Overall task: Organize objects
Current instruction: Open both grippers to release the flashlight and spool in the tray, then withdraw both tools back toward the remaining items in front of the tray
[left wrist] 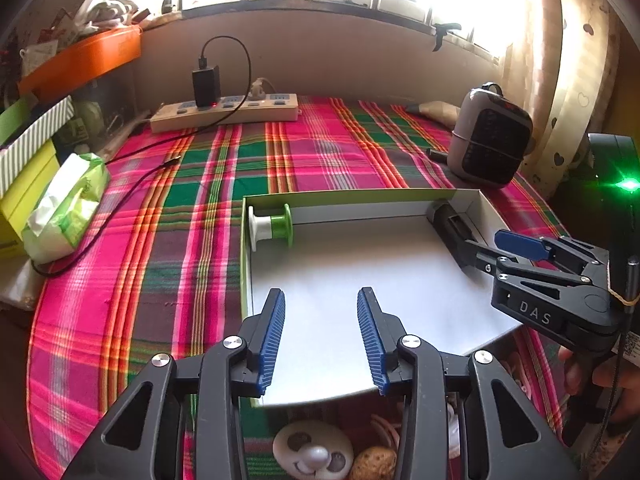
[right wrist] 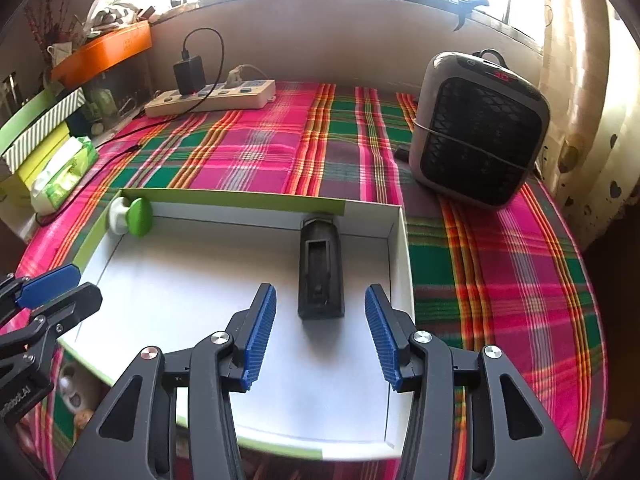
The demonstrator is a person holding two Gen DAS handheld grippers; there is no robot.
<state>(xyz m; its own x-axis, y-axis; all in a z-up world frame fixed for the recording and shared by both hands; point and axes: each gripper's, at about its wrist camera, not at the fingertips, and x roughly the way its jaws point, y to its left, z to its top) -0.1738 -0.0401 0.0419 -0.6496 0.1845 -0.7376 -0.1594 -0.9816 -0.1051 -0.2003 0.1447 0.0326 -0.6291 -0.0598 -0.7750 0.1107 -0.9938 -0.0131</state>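
The right tongs (right wrist: 320, 336) stand wide with nothing between the blue pads; the black device (right wrist: 321, 270) lies on the floor of the white tray (right wrist: 400, 248) just ahead of them, apart from both pads. Its long axis runs straight away from these tongs, in line with the gap, near end toward the fingertips and far end touching the tray's far wall. It sits close beside the tray's right wall.

The left tongs (left wrist: 321, 336) are also wide and empty, hanging over the bare near part of the tray. From them the spool (left wrist: 270, 226), white at 1 end and green at the other, lies ahead and to the left in the far-left corner, well apart from the fingertips, its axis running along the far wall.

So each hand has 1 thing already boxed in front of it. Loose things remain outside, below the tray's near edge and under the left tongs: a white round toy (left wrist: 312, 452) and a brownish lump (left wrist: 374, 464) beside it. My judgement is that these come next, and the left hand is nearer; it would have to draw back and dip, since they lie behind its fingertips.
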